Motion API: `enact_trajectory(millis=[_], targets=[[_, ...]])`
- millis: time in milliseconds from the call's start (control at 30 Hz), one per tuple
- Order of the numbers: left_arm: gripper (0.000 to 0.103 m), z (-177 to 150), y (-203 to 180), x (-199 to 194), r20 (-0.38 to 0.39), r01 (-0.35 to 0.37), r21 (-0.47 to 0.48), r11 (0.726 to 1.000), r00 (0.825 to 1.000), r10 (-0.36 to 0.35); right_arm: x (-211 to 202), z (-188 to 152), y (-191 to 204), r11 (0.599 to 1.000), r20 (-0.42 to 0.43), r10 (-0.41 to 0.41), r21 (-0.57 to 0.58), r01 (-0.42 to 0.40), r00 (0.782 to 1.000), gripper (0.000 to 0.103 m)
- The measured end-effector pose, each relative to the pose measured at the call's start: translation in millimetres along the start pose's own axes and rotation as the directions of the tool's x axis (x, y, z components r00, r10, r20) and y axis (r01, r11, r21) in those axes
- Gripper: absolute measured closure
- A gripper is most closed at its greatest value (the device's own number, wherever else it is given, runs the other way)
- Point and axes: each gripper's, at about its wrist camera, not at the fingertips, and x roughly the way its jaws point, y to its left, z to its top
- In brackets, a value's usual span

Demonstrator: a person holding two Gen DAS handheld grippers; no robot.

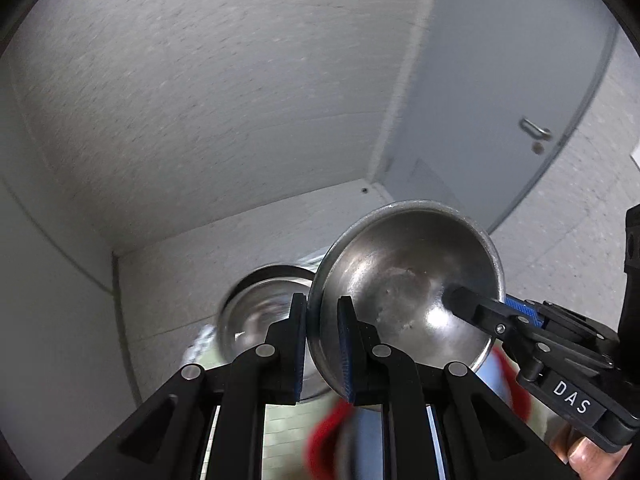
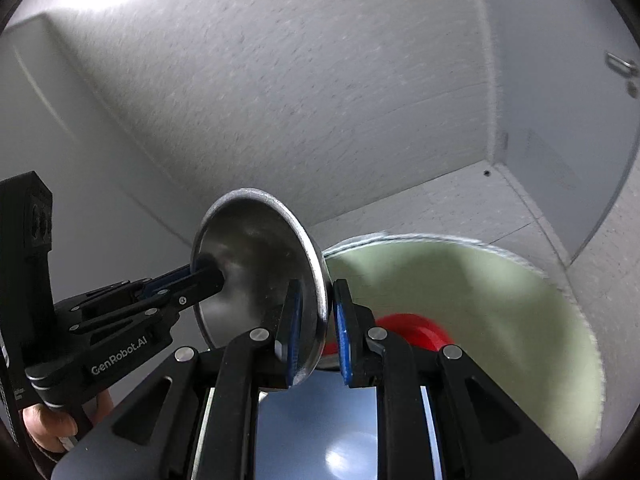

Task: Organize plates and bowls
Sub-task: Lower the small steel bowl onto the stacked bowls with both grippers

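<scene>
Your left claw (image 1: 322, 344) pinches the near rim of a steel bowl (image 1: 404, 292), one blue-padded finger outside the wall and one inside, so the bowl hangs in the air tipped on edge with its hollow facing the camera. Your right claw (image 2: 314, 332) grips the same bowl (image 2: 256, 256) at the opposite rim, its fingers closed narrow on the metal lip; in the left wrist view that claw (image 1: 460, 300) reaches in from the right with one finger pressed against the inner wall. Both claws hold the bowl between them, lifted clear of anything below.

Just behind the bowl, in the left view, a second steel bowl (image 1: 260, 312) shows, blurred. In the right view a pale green plate (image 2: 480, 320) stands tilted past the bowl, with a red object (image 2: 412, 332) at its lower edge, too blurred to name. Farther off are white textured walls (image 1: 220, 100) and a grey door (image 1: 500, 100) with a metal handle (image 1: 534, 128).
</scene>
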Motion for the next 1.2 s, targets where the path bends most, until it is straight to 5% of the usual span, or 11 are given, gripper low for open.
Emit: enact_trajectory(millis=[400, 767, 1000, 1100, 1200], targets=[[0.092, 5.8, 59.5, 47.5, -0.108, -0.01, -0.062, 0.998, 0.994, 0.003, 92.6, -7.9, 33.5, 0.997, -0.15, -0.067, -0.04, 0.061, 0.986, 0.088], [0.092, 19.1, 65.1, 99.1, -0.153, 0.018, -0.085, 0.996, 0.988, -0.031, 119.5, -10.2, 30.7, 0.99, -0.196, -0.139, -0.062, 0.129, 0.971, 0.085], [0.08, 3.5, 76.8, 99.7, -0.145, 0.038, -0.108, 0.993, 0.988, -0.054, 120.5, -14.4, 28.6, 0.988, -0.21, -0.151, -0.055, 0.142, 0.966, 0.076], [0.051, -1.1, 81.1, 95.3, -0.129, 0.044, -0.12, 0.992, 0.99, -0.059, 114.5, -13.8, 30.4, 0.988, -0.207, -0.151, -0.054, 0.143, 0.967, 0.066], [0.049, -2.6, 89.1, 88.5, -0.108, 0.071, -0.15, 0.986, 0.99, -0.087, 102.8, -10.2, 31.3, 0.989, -0.182, -0.146, -0.057, 0.138, 0.972, 0.06]])
